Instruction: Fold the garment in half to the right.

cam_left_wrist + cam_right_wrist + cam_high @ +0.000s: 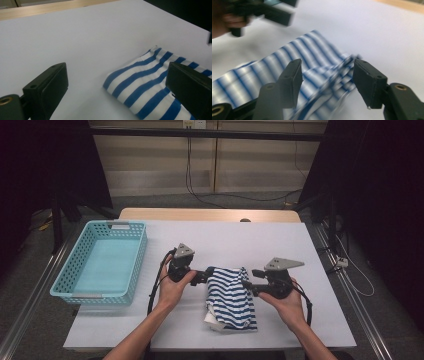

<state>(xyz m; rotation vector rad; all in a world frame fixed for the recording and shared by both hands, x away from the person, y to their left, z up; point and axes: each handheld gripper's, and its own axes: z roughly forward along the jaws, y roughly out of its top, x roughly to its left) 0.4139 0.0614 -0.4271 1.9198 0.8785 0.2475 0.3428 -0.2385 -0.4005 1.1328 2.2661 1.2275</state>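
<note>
On your left side of the worktop [280,240] stands one basket [131,270], pale blue with perforated walls, and I can see nothing lying inside it. It is the one container here, and it sits well apart from the cloth.

There is one cloth [230,297], blue and white striped, folded into a rough rectangle and lying flat on the worktop in front of you, between your two hands. A white edge shows beneath its near left corner.

You hold two claws, one in each hand. Your left claw [204,276] is just beside the far left corner of the cloth; in the left gripper view [115,90] its jaws stand wide apart, and the striped corner [140,82] lies on the worktop between them with neither pad pressing on it, so it is open and gripping nothing. Your right claw [248,286] is at the far right edge of the cloth. In the right gripper view [327,75], which is blurred, its jaws are parted around the layered edge [317,70], and the pads do not appear to clamp the fabric.
</note>
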